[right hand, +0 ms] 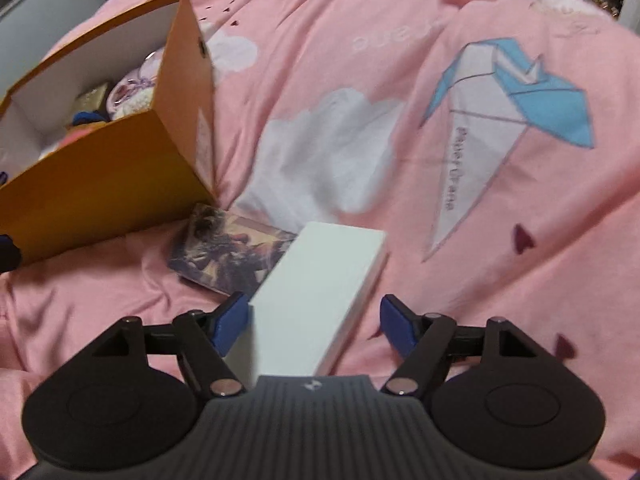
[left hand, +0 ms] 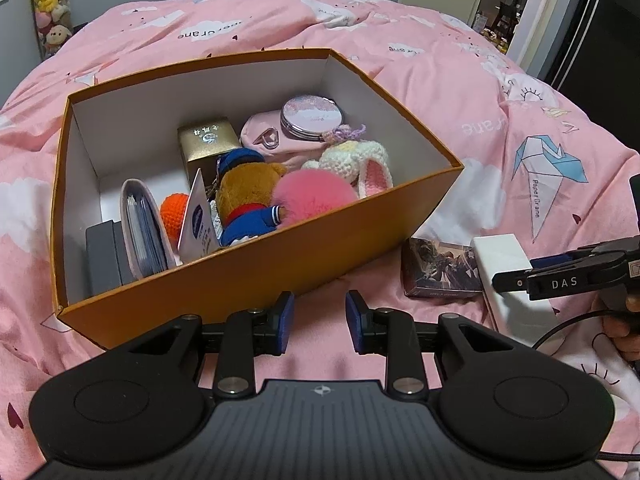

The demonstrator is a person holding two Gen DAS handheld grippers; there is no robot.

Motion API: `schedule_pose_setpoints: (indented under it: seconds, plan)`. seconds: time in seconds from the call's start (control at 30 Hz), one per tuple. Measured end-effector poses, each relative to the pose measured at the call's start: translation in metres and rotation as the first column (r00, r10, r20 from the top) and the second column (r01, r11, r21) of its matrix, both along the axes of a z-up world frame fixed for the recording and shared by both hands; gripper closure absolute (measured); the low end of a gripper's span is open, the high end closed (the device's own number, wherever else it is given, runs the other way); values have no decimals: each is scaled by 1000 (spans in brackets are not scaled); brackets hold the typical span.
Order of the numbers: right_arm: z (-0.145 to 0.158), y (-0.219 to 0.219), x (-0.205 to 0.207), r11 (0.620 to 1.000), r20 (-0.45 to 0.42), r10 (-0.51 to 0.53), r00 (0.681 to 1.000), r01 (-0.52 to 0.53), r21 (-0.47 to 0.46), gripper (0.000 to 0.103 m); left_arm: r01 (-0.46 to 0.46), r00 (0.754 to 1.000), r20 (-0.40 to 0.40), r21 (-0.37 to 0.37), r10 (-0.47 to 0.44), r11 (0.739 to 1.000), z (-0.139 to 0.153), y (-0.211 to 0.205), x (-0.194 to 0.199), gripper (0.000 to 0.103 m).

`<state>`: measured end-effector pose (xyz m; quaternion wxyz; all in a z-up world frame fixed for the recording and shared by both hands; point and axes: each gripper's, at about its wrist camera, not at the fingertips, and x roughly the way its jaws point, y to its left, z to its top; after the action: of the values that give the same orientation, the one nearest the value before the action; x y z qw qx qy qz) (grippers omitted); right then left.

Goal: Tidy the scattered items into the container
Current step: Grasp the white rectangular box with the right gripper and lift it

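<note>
An orange cardboard box [left hand: 260, 256] sits open on the pink bed and holds a teddy bear [left hand: 248, 200], a pink pompom [left hand: 312, 196], a round mirror [left hand: 312, 116], a gold box [left hand: 208, 140] and other small things. To its right on the duvet lie a white rectangular box [right hand: 320, 288] and a flat picture-printed box [right hand: 232, 252], partly under it. My right gripper [right hand: 316, 324] is open and straddles the near end of the white box; its right pad is clear of it. My left gripper [left hand: 320, 320] is open and empty, just in front of the orange box's near wall.
The pink duvet [right hand: 440, 120] with cloud and paper-crane prints lies rumpled all round. A column of plush toys [left hand: 50, 8] hangs at the back left, and a doorway [left hand: 500, 8] opens at the back right. A hand [left hand: 624, 320] holds the right gripper [left hand: 508, 280].
</note>
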<state>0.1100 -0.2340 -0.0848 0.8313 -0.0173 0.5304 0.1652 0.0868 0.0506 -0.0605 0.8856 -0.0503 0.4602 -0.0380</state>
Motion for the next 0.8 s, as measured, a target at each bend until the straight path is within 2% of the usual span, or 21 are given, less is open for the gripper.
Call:
schedule_pose_setpoints:
  seconds: [0.07, 0.27, 0.3, 0.33, 0.43, 0.57, 0.63, 0.8]
  plan:
    - [-5, 2, 2, 1000, -21, 7, 1000, -7, 8, 27, -2, 1000, -2, 0, 2, 1000, 0, 1, 0, 70]
    - [-2, 3, -1, 1000, -10, 9, 1000, -8, 13, 30, -9, 1000, -1, -2, 9, 1000, 0, 3, -1, 70]
    - [-1, 3, -2, 1000, -3, 5, 1000, -5, 13, 36, -9, 1000, -1, -3, 9, 1000, 0, 3, -1, 70]
    - [3, 2, -4, 1000, 15, -5, 1000, 5, 6, 48, -10, 1000, -2, -3, 10, 1000, 0, 4, -1, 70]
    - [9, -4, -3, 1000, 26, -8, 1000, 7, 22, 55, -12, 1000, -9, -5, 12, 1000, -2, 4, -1, 70]
    - [7, -7, -1, 999, 9, -16, 1000, 16, 34, 54, -7, 1000, -10, -5, 6, 1000, -2, 2, -1, 70]
    - [2, -9, 4, 998, -23, -35, 999, 36, 51, 45, -7, 1000, -9, -4, 7, 1000, -2, 2, -2, 70]
    - [-10, -10, 12, 995, -81, -49, 996, 56, 80, 38, -16, 1000, -11, 0, 16, 1000, -1, 4, -3, 70]
